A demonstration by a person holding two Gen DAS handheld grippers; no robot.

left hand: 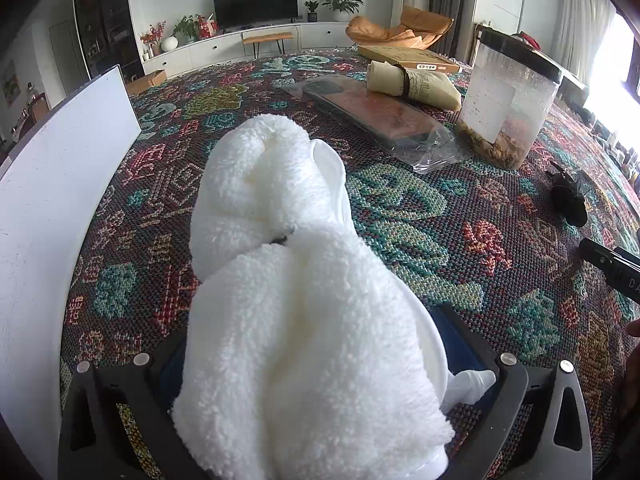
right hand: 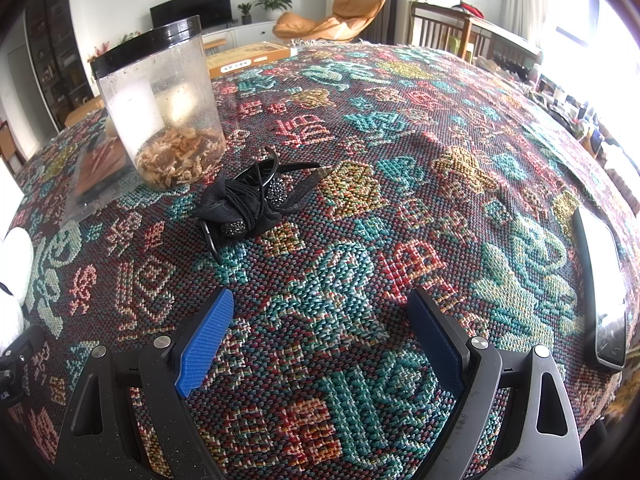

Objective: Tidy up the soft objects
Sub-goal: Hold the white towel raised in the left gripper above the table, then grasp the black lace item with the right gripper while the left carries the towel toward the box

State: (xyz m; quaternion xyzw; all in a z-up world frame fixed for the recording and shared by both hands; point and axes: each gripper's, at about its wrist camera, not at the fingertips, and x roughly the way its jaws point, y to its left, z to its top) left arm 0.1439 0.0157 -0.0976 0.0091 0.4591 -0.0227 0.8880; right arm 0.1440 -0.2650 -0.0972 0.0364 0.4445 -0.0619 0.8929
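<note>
A white fluffy cloth [left hand: 280, 280] fills the left wrist view, bunched into two soft lumps that stretch away over the patterned tablecloth [left hand: 420, 220]. My left gripper [left hand: 316, 344] is shut on its near end; the cloth covers the fingertips, and only a little of the blue pads shows at its sides. In the right wrist view my right gripper [right hand: 320, 312] is open just above the tablecloth [right hand: 400, 160], with nothing between its blue pads [right hand: 208, 332]. A black bundle of hair ties and fabric [right hand: 244, 200] lies ahead of it, slightly left. An edge of the white cloth [right hand: 14, 256] shows at far left.
A clear jar [right hand: 160, 100] with a black lid and dried bits stands behind the black bundle. A phone [right hand: 604, 292] lies at right. A plastic-wrapped flat pack [left hand: 372, 116], a rolled beige bag [left hand: 416, 86] and a flat box [left hand: 408, 58] lie further back. A white board [left hand: 48, 208] stands left.
</note>
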